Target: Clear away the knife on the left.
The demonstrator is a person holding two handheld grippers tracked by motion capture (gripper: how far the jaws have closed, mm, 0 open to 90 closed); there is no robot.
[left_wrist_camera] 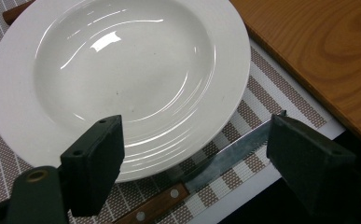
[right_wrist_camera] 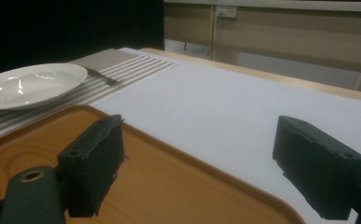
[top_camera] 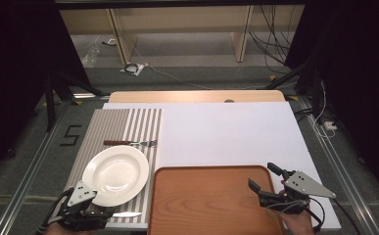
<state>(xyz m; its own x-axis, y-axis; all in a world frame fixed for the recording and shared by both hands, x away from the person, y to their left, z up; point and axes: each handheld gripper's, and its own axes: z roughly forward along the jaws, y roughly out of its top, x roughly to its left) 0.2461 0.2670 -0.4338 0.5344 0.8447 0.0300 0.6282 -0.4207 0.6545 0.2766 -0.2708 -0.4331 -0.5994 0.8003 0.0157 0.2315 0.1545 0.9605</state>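
Left gripper (left_wrist_camera: 187,154) jaws spread over plate (left_wrist_camera: 117,79) rim; knife (left_wrist_camera: 201,170) handle rivets visible there. Right gripper (top_camera: 271,181) jaws spread above tray (top_camera: 206,200) corner; white mat (top_camera: 231,132) bare beyond.

A mat (top_camera: 143,125) lies on the left of the bench (top_camera: 226,132). On it sits a plate (top_camera: 116,175), with a fork (top_camera: 130,143) just behind it and a knife (top_camera: 126,214) just before it, partly under its rim. A tray (top_camera: 211,200) lies right of the mat, at the near edge.
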